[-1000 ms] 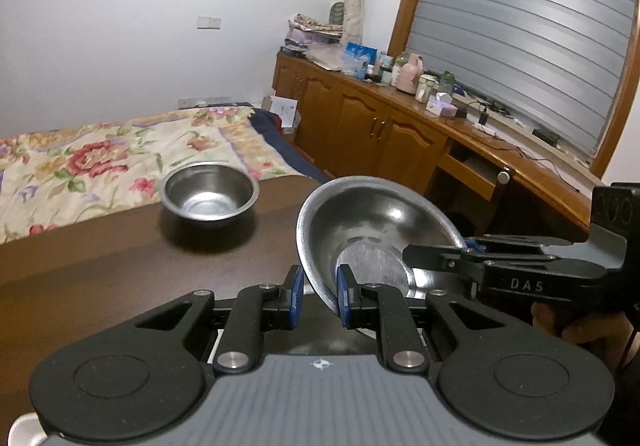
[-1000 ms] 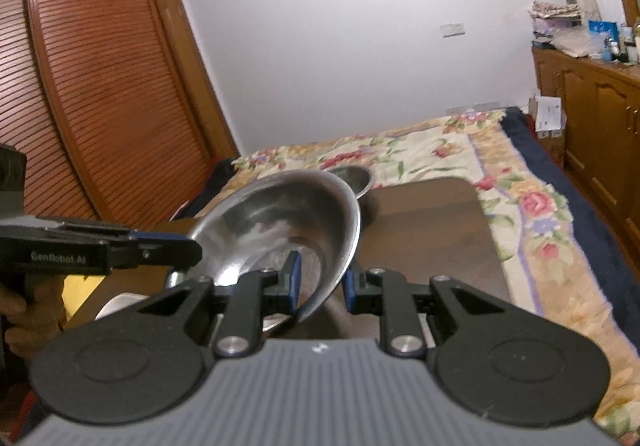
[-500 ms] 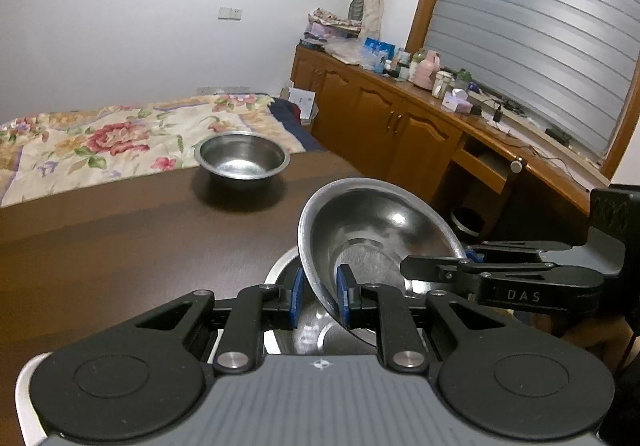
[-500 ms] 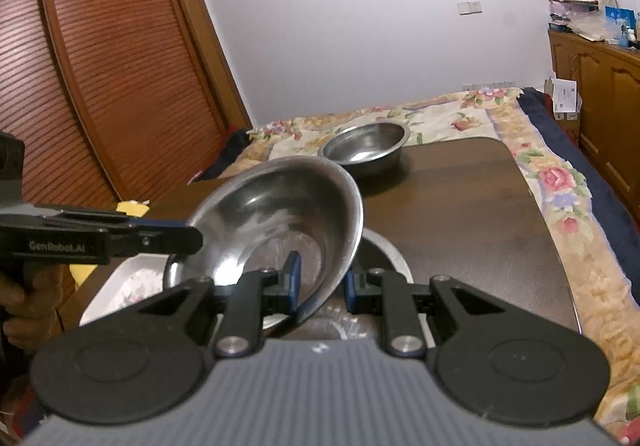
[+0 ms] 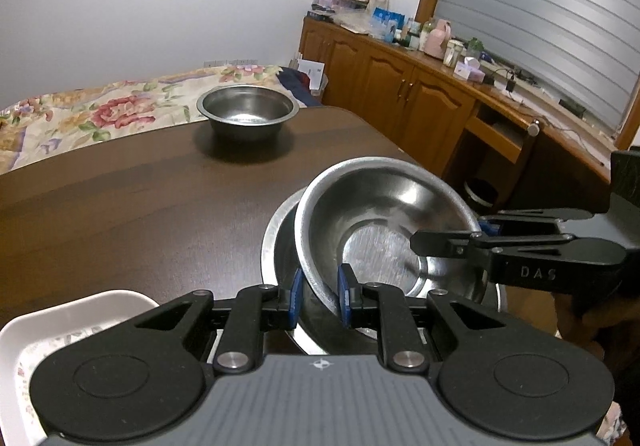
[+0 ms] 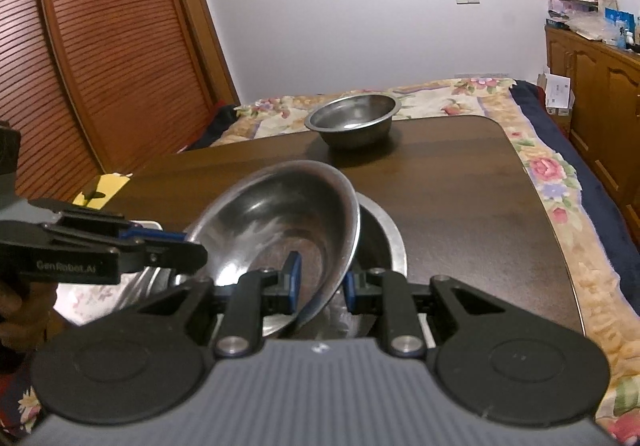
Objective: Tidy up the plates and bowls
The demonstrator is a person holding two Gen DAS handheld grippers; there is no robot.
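Dark wood surface [image 5: 120, 206]: carries all.
Wide steel basin [image 6: 384, 242], near edge: only the tilted steel bowl [image 5: 372, 222] sits in it, not yet nested flat.
Far steel bowl [image 5: 248, 114]: looks empty, well apart.
White tray [image 5: 60, 322]: beside basin, floral liner.
We hold the tilted bowl by opposite rims: left claw [image 5: 318, 296] and right claw [image 6: 320, 282] each clamped on thin rim. We judge it light, stiff and slick; rim is best hold.

My left gripper [image 5: 318, 296] is black with blue finger pads [image 5: 296, 296], silver pivot screws and a ribbed grey body; my right gripper [image 6: 320, 286] matches it.
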